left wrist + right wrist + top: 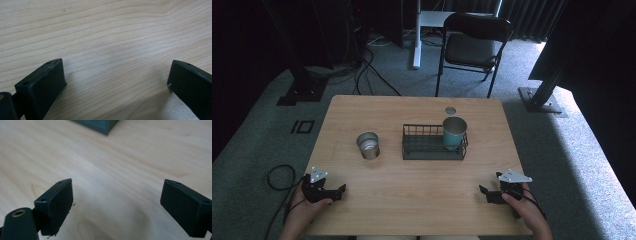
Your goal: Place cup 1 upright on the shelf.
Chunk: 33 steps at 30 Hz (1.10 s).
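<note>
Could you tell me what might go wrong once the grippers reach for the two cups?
The silver cup stands free on the table; a sideways nudge from the left gripper could tip it. The blue cup sits at the right end of the wire basket, so the right gripper may catch the basket's wall and drag it. Both grippers are open and low near the table's front edge.

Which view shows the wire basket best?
The high view: the wire basket shows whole at mid-table, a teal cup standing in its right end. The right gripper view catches one blurred corner; the left gripper view adds nothing.
</note>
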Motion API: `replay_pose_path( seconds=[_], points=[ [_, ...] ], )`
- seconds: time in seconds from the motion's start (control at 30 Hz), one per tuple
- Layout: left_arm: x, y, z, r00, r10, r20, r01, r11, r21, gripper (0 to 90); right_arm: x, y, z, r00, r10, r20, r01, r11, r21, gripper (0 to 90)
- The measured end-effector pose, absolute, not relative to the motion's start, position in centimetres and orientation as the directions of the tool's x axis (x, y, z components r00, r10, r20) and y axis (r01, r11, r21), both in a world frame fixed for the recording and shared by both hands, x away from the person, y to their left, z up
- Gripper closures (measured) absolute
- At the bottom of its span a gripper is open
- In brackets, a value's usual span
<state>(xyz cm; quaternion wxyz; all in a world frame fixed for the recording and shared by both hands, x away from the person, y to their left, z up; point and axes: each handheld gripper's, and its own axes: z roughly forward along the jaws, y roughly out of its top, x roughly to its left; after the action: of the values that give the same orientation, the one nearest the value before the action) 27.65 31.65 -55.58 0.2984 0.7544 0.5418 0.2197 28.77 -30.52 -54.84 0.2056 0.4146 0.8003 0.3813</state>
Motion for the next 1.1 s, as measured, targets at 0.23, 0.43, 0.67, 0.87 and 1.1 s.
replay_pose_path(
  seconds=[0.23,0.43,0.67,0.87,1.1],
  points=[
    [27.65,31.66,-55.57,0.317,0.948,0.008,0.687,-0.235,0.688,1.9,28.64,-30.77,-55.36,-0.562,0.827,-0.007,0.534,0.369,0.761,10.9],
    [27.65,31.66,-55.57,0.317,0.948,0.008,0.686,-0.235,0.688,1.9,28.79,-30.69,-55.64,-0.561,0.827,-0.015,0.544,0.382,0.747,10.9],
    [27.65,31.66,-55.58,0.317,0.949,0.008,0.686,-0.235,0.688,1.9,29.22,-30.59,-55.77,-0.567,0.824,0.006,0.572,0.388,0.722,10.9],
    [27.64,31.65,-55.57,0.317,0.948,0.009,0.686,-0.236,0.688,1.9,29.22,-30.59,-55.77,-0.567,0.824,0.007,0.573,0.388,0.722,10.8],
    [27.64,31.65,-55.57,0.317,0.948,0.009,0.687,-0.236,0.688,1.9,29.22,-30.59,-55.77,-0.567,0.824,0.007,0.573,0.388,0.722,10.9]
  ],
)
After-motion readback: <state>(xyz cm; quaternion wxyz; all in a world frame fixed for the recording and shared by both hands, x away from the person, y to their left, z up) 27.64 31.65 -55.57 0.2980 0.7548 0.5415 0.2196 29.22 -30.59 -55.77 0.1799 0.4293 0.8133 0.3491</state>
